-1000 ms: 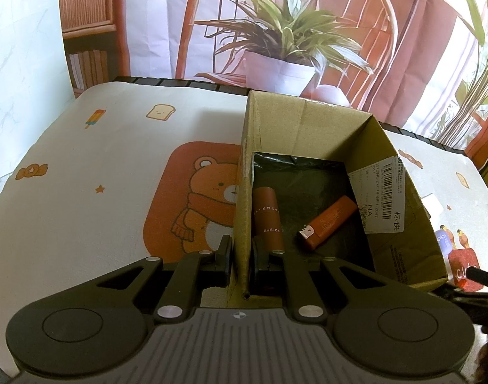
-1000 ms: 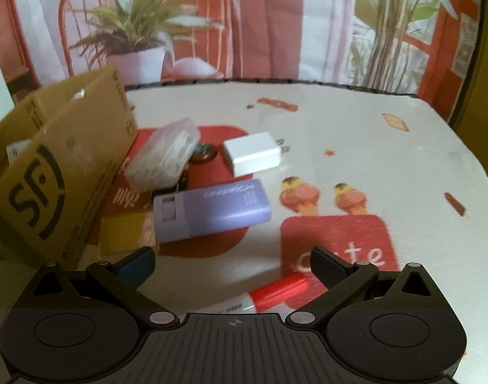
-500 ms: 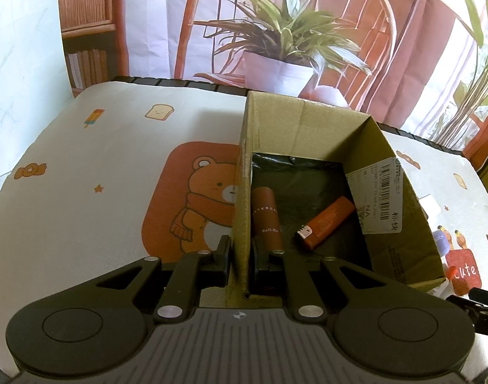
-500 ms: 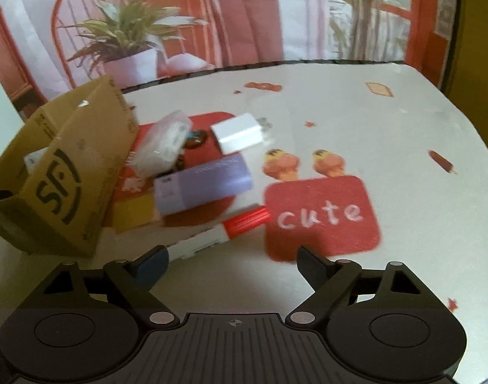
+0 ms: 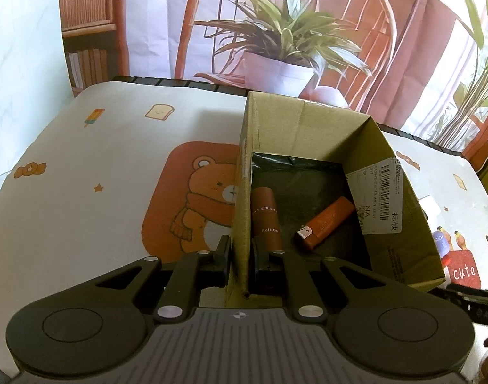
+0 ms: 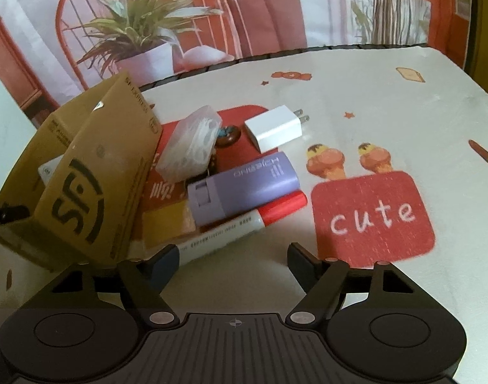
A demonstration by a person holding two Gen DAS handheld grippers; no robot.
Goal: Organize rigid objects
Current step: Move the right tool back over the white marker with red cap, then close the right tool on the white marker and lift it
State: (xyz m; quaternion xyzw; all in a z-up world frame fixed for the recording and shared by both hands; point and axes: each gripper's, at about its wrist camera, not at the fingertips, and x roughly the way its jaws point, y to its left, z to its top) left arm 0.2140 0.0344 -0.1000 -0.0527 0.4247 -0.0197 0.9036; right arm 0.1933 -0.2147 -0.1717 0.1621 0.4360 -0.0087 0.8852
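My left gripper is shut on the near left wall of the open cardboard box. Inside the box lie a brown roll-on tube and an orange lighter. In the right wrist view the box stands at the left. Beside it lie a white marker with a red cap, a purple case, a white charger, a clear plastic case and a yellow block. My right gripper hovers just before the marker, its jaws closing. The marker's white end lies by the left fingertip, and neither pad presses on it.
The table wears a white cloth with a bear print and a red "cute" patch. A potted plant and a chair stand behind the far edge. Bare cloth lies to the right of the pile.
The right gripper's jaws have narrowed and it has rolled. The marker, first low between the fingers, now lies further off beside the left fingertip. The left gripper keeps its hold on the box wall.
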